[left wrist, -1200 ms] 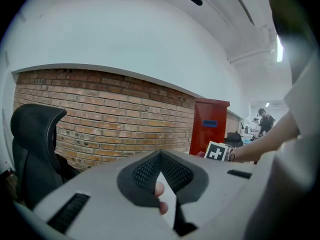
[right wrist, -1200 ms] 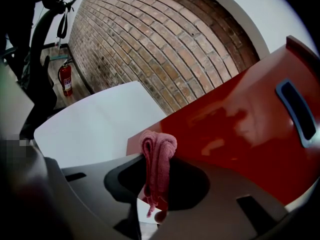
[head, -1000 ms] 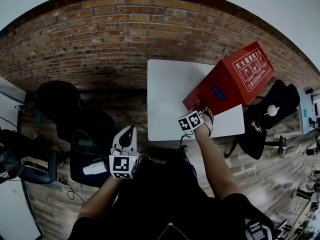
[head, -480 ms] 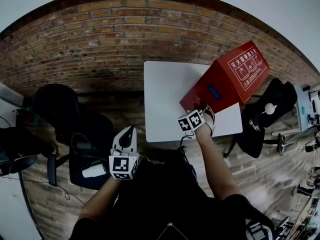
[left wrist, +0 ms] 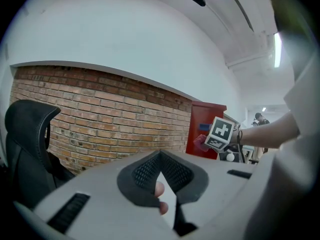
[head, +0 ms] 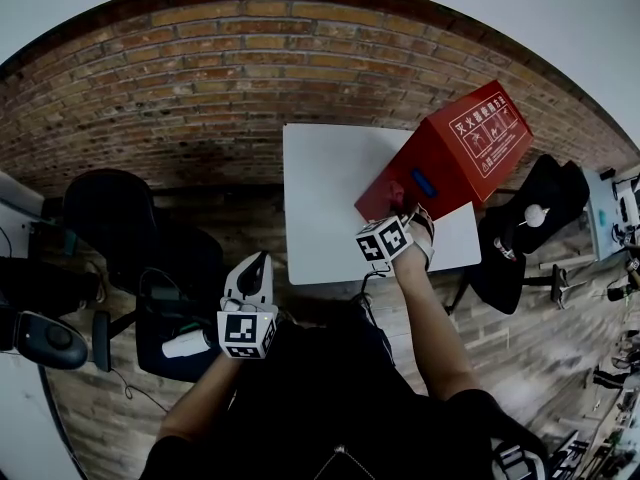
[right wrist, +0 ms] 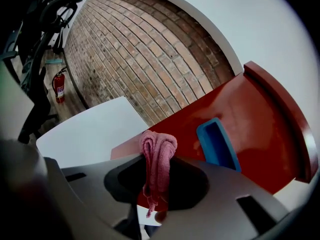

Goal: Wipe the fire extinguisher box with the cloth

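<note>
The red fire extinguisher box (head: 445,158) lies tilted on the white table (head: 320,198), with a blue recessed handle (right wrist: 217,144) on its face. My right gripper (head: 408,216) is shut on a bunched pink cloth (right wrist: 158,156). It holds the cloth against the box's near lower corner. The left gripper view shows the box (left wrist: 202,131) and the cloth (left wrist: 200,142) from the side. My left gripper (head: 257,263) hangs off the table to the left, above the floor. Its jaws are together with nothing between them.
A brick wall (head: 250,58) runs behind the table. A black office chair (head: 120,208) stands left of it and another black chair (head: 535,218) stands right of it. A small fire extinguisher (right wrist: 59,84) stands on the floor by the wall.
The head view has shifted a little. The right gripper stays at the box's near lower corner with the cloth, and the left gripper has not moved.
</note>
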Demonstrator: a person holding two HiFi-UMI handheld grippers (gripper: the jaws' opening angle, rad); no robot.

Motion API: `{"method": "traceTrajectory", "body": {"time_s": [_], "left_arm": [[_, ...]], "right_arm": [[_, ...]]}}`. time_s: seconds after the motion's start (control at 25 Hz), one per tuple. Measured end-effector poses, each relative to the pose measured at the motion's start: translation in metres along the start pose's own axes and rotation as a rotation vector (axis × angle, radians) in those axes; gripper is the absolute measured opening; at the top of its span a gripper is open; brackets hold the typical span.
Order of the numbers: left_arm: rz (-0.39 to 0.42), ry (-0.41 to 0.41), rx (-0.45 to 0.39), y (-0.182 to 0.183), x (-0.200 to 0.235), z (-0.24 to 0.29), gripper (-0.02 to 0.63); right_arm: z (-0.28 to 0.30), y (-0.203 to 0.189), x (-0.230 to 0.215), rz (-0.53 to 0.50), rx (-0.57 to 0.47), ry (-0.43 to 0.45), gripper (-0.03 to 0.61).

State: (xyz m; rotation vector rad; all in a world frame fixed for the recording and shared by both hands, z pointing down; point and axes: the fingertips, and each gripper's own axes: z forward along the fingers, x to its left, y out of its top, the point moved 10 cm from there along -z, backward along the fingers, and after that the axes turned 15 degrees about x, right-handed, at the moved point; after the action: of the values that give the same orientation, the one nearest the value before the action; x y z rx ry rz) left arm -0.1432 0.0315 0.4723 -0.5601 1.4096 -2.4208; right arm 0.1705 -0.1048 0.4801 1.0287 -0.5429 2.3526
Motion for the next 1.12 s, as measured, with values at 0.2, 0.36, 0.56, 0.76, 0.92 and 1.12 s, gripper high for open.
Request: {"method": "traceTrajectory", "body": {"time_s": [0.2, 0.36, 0.56, 0.76, 0.92, 1.12], "left_arm": [[-0.005, 0.000, -0.005, 0.000, 0.000, -0.001, 0.029], [-0.008, -0.004, -0.011, 0.000, 0.000, -0.001, 0.029], [-0.013, -0.008, -0.017, 0.000, -0.003, 0.001, 0.029], [-0.022, -0.012, -0.025, 0.001, -0.005, 0.003, 0.029], [-0.021, -0.014, -0.024, 0.001, -0.007, 0.005, 0.029], [-0.021, -0.017, -0.027, 0.003, -0.010, 0.007, 0.029]], "right_arm": [[-0.012, 0.001, -0.014, -0.003, -0.015, -0.054, 0.106], [-0.024, 0.004, -0.024, -0.021, -0.028, -0.095, 0.106], [-0.035, 0.005, -0.038, -0.030, -0.040, -0.104, 0.106], [-0.044, 0.004, -0.047, -0.034, -0.047, -0.107, 0.106], [-0.054, 0.004, -0.056, -0.023, -0.064, -0.133, 0.106], [-0.061, 0.005, -0.068, -0.014, -0.074, -0.120, 0.106]]}}
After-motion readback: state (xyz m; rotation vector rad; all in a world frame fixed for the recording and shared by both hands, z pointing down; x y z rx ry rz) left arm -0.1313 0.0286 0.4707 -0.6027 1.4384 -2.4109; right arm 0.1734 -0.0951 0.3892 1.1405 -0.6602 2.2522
